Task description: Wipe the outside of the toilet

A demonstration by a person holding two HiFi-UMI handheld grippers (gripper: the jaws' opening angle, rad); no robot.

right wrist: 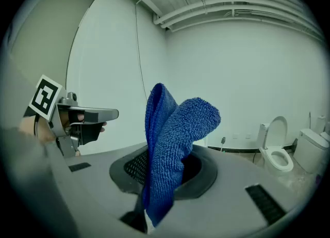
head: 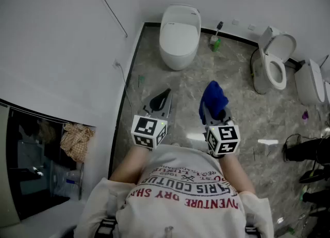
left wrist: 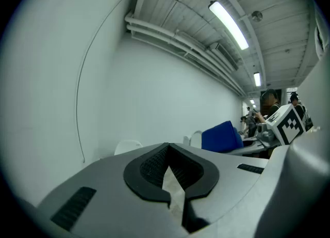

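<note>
Holding the blue cloth [right wrist: 175, 139] upright, your right gripper [head: 214, 112] is clamped on its lower fold, leaving the free end ready to wipe. Your left gripper [head: 163, 97] is closed on nothing, apparently spare. The toilet [head: 179, 35] stands well ahead, not yet reached.

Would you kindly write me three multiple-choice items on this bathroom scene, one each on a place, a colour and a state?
1. In the head view, where is the closed toilet relative to the open-lid toilet?
A. to its left
B. to its right
C. behind the person

2. What colour is the cloth?
A. yellow
B. blue
C. white

3. What is the right gripper doing?
A. open, empty
B. wiping a toilet
C. shut on the cloth

Answers: 1 A, it sits further left in the head view. 2 B, blue terry shows in the right gripper view. 3 C, the cloth stands pinched between its jaws, away from either toilet.
</note>
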